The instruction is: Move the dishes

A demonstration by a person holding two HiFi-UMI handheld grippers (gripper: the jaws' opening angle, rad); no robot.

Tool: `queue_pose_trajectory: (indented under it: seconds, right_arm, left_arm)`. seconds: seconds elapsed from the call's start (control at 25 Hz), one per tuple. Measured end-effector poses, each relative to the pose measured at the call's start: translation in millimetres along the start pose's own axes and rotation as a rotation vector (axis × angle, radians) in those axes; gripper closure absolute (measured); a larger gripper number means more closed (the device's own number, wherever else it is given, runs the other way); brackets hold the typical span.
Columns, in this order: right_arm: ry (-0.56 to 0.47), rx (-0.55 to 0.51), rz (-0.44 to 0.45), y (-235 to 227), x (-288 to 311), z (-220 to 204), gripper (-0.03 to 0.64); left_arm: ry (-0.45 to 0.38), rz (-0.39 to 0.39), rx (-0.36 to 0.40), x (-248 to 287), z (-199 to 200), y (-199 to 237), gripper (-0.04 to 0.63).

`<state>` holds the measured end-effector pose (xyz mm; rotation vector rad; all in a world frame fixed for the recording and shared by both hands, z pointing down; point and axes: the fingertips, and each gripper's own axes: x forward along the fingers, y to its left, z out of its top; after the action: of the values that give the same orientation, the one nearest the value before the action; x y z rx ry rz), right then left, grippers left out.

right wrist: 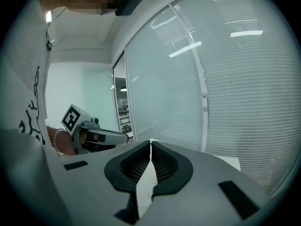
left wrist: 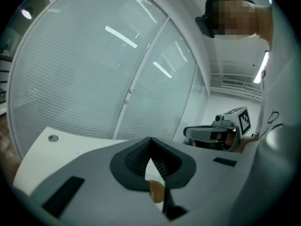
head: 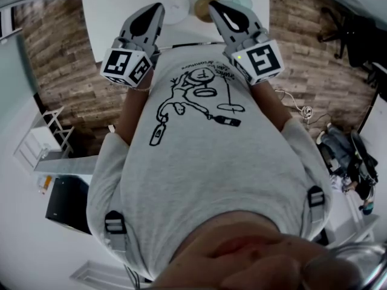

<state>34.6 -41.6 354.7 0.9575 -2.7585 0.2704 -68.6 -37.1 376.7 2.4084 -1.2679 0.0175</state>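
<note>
glass wall [left wrist: 94, 79]: fills the background of both gripper views, so both grippers look roughly level, out over the desk and not down at it.
desk [head: 115, 5]: white, at the top of the head view, in front of the person. The dishes sit near its near edge.
dishes: white plate [head: 173, 8], brown dish [head: 204, 6] and pale teal bowl [head: 243, 2] in a row, close together. All lie on the desk, none held.
dishes, risk: tight spacing. Reaching for one could nudge or clip its neighbour, and the near edge is close, so a shove toward the person could drop one.
left gripper [head: 158, 8]: held up over the near desk edge, tip over the plate's left side in the head view, apart from it as far as I can judge.
right gripper [head: 214, 6]: mirrors it, tip over the brown dish.
grippers, risk: closed fingers can't take a rim. Coming down like this would only push or tip a dish, so they need to open first.
left fingers [left wrist: 136, 157]: pressed together, nothing between. The brown patch in the gap below is probably the brown dish on the desk, view too poor to be sure.
right fingers [right wrist: 134, 161]: together, empty, only white desk behind.
</note>
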Motion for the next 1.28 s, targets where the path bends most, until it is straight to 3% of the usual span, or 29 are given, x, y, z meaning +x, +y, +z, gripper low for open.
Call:
queue_pose_trajectory:
  seconds: [0.2, 0.64, 1.28]
  right_arm:
    - [-0.045, -0.023, 0.015, 5, -6, 32, 0.577]
    - [-0.096, -0.067, 0.0, 11, -15, 68, 0.581]
    - [-0.121, -0.068, 0.002, 6, -23, 78, 0.581]
  left_arm:
    - [-0.035, -0.035, 0.106, 3, 40, -36, 0.592]
    - [-0.091, -0.097, 0.171, 7, 72, -72, 0.592]
    - [-0.102, -0.103, 0.171, 13, 81, -81, 0.592]
